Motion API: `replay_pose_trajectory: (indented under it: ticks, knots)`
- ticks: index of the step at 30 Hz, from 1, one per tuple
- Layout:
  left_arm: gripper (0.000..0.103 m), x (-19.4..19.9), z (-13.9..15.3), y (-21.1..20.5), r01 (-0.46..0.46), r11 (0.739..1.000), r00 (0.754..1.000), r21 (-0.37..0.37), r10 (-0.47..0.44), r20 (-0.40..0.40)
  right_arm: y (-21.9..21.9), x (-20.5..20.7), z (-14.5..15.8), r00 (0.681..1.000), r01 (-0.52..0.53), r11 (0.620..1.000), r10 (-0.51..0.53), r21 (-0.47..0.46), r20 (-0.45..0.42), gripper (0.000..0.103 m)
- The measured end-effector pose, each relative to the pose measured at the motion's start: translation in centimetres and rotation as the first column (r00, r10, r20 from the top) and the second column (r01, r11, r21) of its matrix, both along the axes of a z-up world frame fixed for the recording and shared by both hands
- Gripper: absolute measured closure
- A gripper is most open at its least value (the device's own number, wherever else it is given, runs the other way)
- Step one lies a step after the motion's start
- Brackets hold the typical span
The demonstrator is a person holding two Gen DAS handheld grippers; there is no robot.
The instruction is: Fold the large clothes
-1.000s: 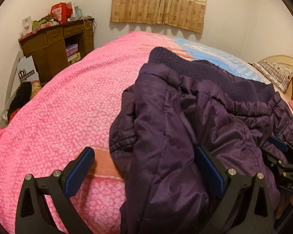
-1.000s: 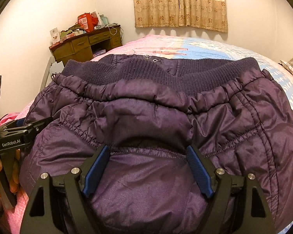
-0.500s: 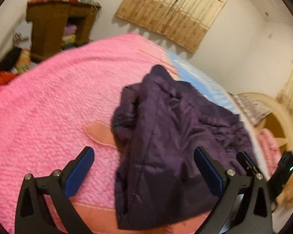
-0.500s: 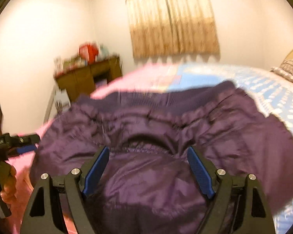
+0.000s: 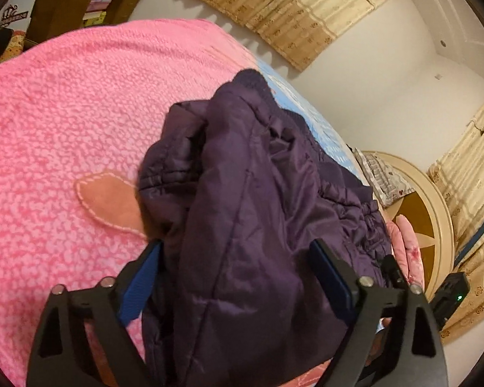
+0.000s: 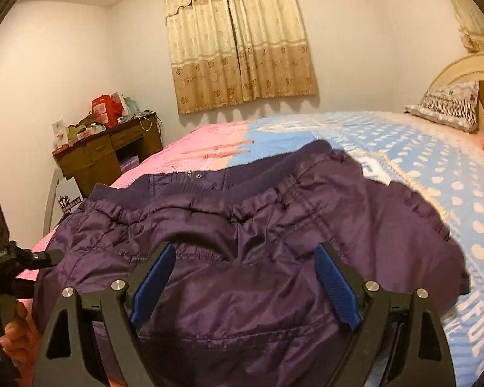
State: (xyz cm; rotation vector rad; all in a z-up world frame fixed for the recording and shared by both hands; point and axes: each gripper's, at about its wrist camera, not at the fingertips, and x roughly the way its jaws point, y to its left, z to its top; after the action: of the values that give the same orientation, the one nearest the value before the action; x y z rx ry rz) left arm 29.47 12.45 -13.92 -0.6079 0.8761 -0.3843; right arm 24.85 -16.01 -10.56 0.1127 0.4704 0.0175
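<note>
A dark purple padded jacket [image 5: 255,213] lies folded on the bed, its ribbed knit hem at the far side. It also shows in the right wrist view [image 6: 258,258]. My left gripper [image 5: 235,258] is open, its blue pads wide apart over the jacket's left part, with fabric bulging between the jaws. My right gripper [image 6: 242,264] is open too, jaws spread above the jacket's near middle. The left gripper's handle shows at the left edge of the right wrist view [image 6: 3,264].
The bed has a pink fleece blanket [image 5: 64,129] and a blue dotted cover [image 6: 419,167]. A brown desk [image 6: 106,154] with clutter stands by the wall. Curtains [image 6: 238,42] hang behind. A pillow [image 6: 448,106] and a cream headboard [image 5: 432,213] are at the right.
Both grippers have stayed open. The left gripper has tilted and moved in over the jacket. The right gripper has pulled up and back, so more of the room shows.
</note>
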Motion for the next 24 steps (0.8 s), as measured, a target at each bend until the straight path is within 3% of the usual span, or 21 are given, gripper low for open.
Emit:
replay_pose_trajectory:
  ticks: [3,5,7,14,16,20,24]
  knots:
    - [0.022,0.4,-0.3,0.3,0.006,0.999,1.0,-0.031,-0.006,0.003,0.3,-0.3,0.9,1.0,0.013,0.998,-0.013,-0.068,0.006,0.016]
    - [0.024,0.5,-0.2,0.4,0.012,0.999,1.0,-0.039,-0.012,0.006,0.5,0.5,0.5,0.999,-0.004,0.996,-0.001,-0.093,-0.048,0.016]
    - [0.026,0.7,-0.1,0.1,0.027,0.998,1.0,-0.049,-0.027,0.017,1.5,3.0,-2.8,0.974,-0.048,0.983,0.006,-0.179,-0.227,0.014]
    - [0.029,0.3,1.7,-0.3,0.077,0.981,0.993,-0.175,-0.059,0.105,1.2,3.3,-3.1,0.972,-0.044,0.982,0.0,-0.183,-0.236,0.013]
    - [0.029,0.5,1.3,0.3,0.063,0.971,0.995,-0.229,-0.042,0.094,1.1,3.1,-3.1,0.973,-0.044,0.983,0.002,-0.177,-0.229,0.013]
    - [0.034,1.2,0.0,-0.2,0.076,0.975,0.996,-0.207,-0.064,0.063,1.3,2.9,-3.1,0.973,-0.043,0.981,-0.003,-0.192,-0.23,0.013]
    - [0.034,0.6,2.3,-0.7,0.095,0.969,0.989,-0.23,-0.067,0.128,1.6,3.0,-3.0,0.972,-0.041,0.979,-0.007,-0.199,-0.235,0.013]
